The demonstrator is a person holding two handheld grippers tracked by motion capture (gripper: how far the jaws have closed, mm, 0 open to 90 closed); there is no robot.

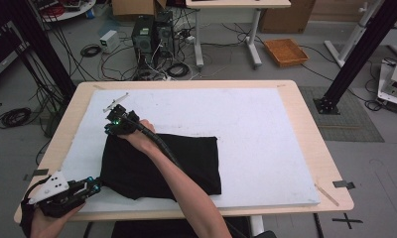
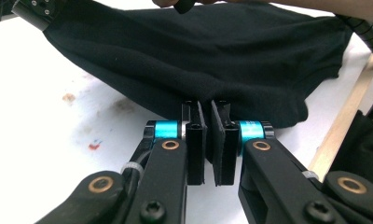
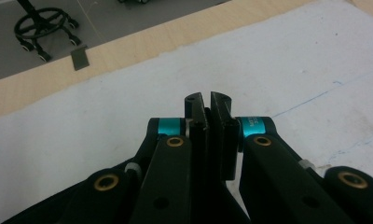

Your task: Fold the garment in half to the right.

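Now my left claw (image 1: 94,187) and right claw (image 1: 112,125) each pinch the black cloth (image 1: 186,163) on the table (image 1: 305,148).

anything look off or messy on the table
Mostly tidy. The white mat carries brownish and reddish stains near the black cloth, and the cloth's near edge lies uneven and bunched rather than squarely folded.

Left hand-held gripper (image 1: 93,187) clamped; right hand-held gripper (image 1: 113,120) likewise.
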